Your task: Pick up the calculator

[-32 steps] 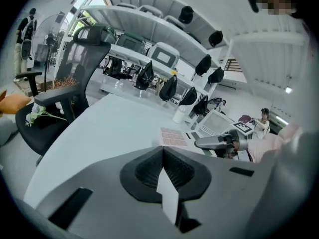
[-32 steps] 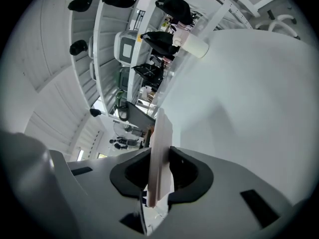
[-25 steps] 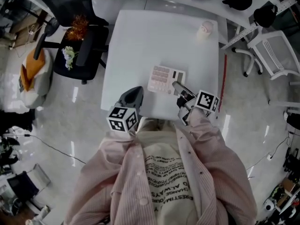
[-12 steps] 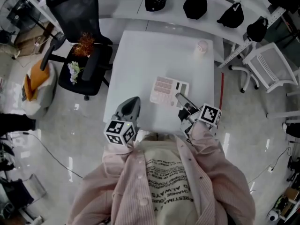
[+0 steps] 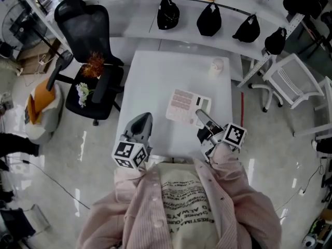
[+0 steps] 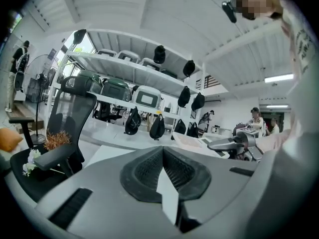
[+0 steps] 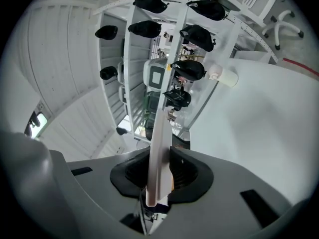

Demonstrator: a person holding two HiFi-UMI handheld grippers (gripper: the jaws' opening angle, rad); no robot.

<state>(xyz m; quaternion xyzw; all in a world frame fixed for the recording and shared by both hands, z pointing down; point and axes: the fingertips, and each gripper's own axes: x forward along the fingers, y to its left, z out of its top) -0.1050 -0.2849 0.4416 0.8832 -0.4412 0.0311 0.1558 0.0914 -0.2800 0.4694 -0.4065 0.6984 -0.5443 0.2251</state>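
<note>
The calculator [image 5: 182,107], pale with pink keys, hangs level over the white table [image 5: 155,77]. My right gripper [image 5: 201,116] is shut on its near right edge. In the right gripper view the calculator [image 7: 160,128] stands edge-on as a thin pale slab, with the two pads pressed on it at my right gripper [image 7: 158,172]. My left gripper [image 5: 143,118] hovers at the table's near left edge, apart from the calculator. Its jaws meet at the tips with nothing between them, as my left gripper [image 6: 162,152] shows in its own view.
A small pale object [image 5: 216,65] sits at the table's far right. A black office chair [image 5: 91,45] holding flowers stands to the left, a white chair [image 5: 290,82] to the right. Behind the table, black caps [image 5: 207,19] hang along a white shelf.
Both grippers have risen, and the calculator has come up with the right one, still gripped. The left gripper stays shut and empty.
</note>
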